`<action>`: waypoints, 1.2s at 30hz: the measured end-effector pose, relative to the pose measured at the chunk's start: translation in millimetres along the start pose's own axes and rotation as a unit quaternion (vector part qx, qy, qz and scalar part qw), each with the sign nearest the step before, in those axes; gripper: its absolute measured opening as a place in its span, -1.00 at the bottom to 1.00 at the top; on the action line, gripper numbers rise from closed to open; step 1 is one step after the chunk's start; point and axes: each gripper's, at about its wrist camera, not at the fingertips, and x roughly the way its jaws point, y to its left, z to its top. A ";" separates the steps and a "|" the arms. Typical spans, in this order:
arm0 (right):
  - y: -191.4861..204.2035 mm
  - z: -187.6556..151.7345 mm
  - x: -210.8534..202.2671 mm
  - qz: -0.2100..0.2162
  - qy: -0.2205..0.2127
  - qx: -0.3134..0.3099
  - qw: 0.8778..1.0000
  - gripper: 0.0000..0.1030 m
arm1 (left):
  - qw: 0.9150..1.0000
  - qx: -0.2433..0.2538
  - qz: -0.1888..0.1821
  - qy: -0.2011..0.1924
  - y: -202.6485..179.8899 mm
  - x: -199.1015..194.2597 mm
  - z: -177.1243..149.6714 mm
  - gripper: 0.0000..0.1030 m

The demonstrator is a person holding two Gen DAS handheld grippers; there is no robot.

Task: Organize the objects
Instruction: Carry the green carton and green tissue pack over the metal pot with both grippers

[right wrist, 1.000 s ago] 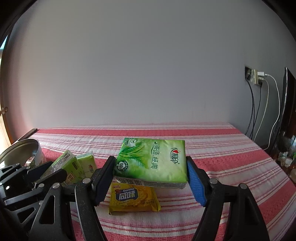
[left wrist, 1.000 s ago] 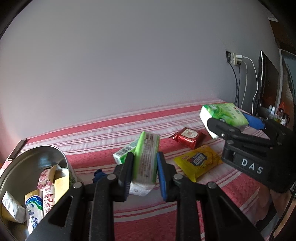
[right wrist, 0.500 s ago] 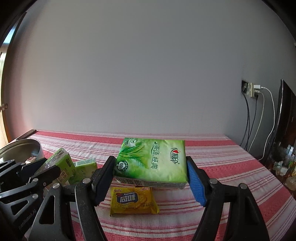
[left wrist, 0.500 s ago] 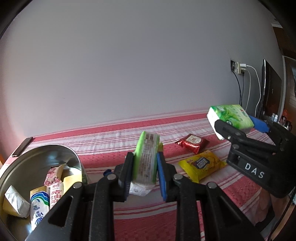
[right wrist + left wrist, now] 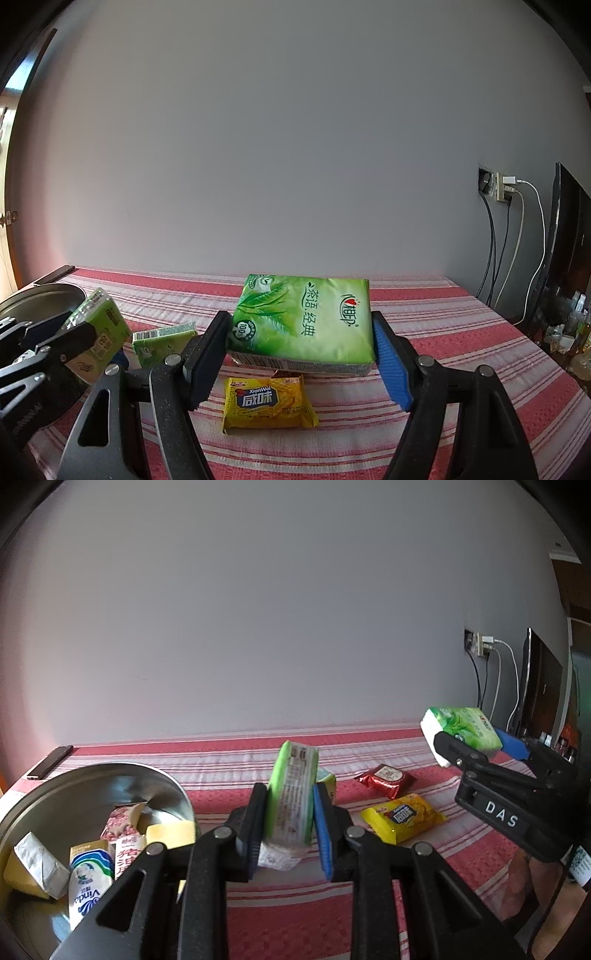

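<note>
Left gripper [image 5: 288, 823] pinching small tissue pack [image 5: 293, 794] edge-on, lifted beside metal bowl [image 5: 173, 794] – right gripper [image 5: 301, 354] clamping large tissue pack [image 5: 306, 321] (soft, light, squashy); best gripped across flat faces.

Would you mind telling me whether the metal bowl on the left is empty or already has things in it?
Partly filled: the metal bowl holds several wrapped packets, including a blue-and-white tissue pack.

The left gripper [image 5: 290, 825] clamps a green tissue pack [image 5: 293, 797] on edge; a steel bowl [image 5: 155, 786] sits left of its fingers.
</note>
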 end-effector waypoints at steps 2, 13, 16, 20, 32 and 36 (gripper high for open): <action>2.1 0.1 -2.4 0.003 -0.007 -0.004 1.000 0.46 | 1.000 -0.004 0.003 -0.005 4.2 -4.9 -0.7 -0.54; 17.2 0.0 -15.2 0.025 -0.040 -0.024 0.999 0.46 | 0.999 -0.035 0.006 -0.030 38.8 -41.5 10.5 -0.54; 25.6 0.3 -18.1 0.036 -0.047 -0.035 0.998 0.46 | 0.999 -0.039 0.016 -0.031 47.5 -47.8 11.1 -0.54; 37.3 2.3 -19.4 0.057 -0.050 -0.039 0.996 0.46 | 0.998 -0.042 0.032 -0.035 59.5 -57.7 10.0 -0.54; 93.5 34.7 -28.2 0.133 -0.058 -0.048 0.988 0.46 | 0.995 -0.069 0.071 -0.029 99.0 -69.7 10.2 -0.54; 111.5 41.1 -26.7 0.154 -0.055 -0.052 0.985 0.46 | 0.993 -0.081 0.086 -0.018 111.6 -67.6 9.3 -0.54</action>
